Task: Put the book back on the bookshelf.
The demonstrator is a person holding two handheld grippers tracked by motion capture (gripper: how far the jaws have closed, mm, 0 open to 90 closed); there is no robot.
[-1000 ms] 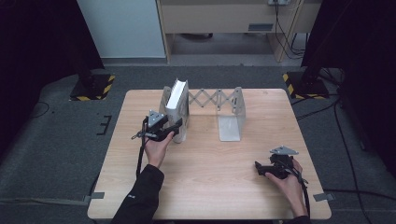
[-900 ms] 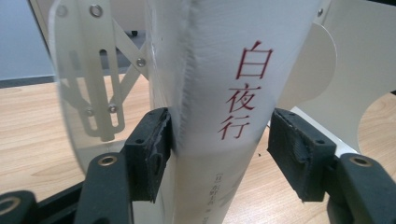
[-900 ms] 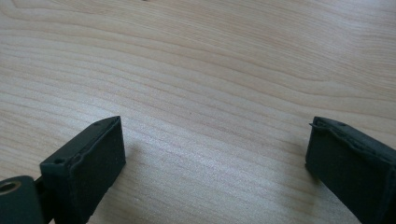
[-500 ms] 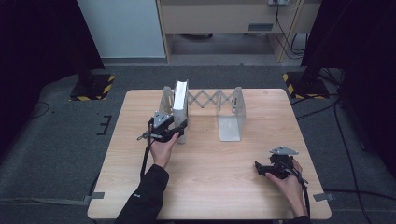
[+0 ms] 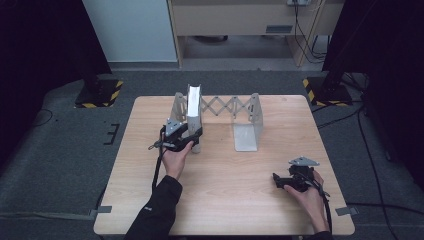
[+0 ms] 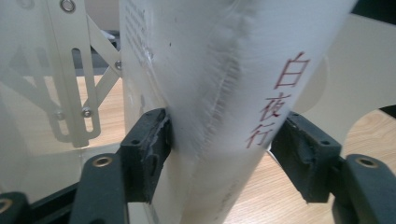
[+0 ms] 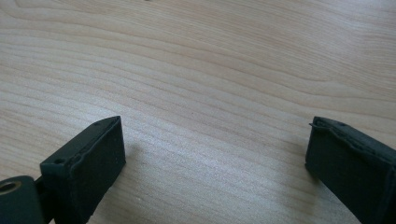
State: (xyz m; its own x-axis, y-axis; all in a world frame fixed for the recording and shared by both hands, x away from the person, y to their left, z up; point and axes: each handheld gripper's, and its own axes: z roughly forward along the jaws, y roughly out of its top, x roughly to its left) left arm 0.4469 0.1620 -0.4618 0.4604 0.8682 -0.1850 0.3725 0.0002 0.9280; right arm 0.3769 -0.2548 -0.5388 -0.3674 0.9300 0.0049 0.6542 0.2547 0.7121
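matt paper book (image 6: 219,93), pale metal rack (image 5: 245,117), smooth wood table (image 5: 235,185).

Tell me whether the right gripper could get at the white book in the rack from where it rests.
Probably yes: bare table lies between the right gripper, jaws open, and the white book. But the left gripper already straddles its spine, so only the rack side is free.
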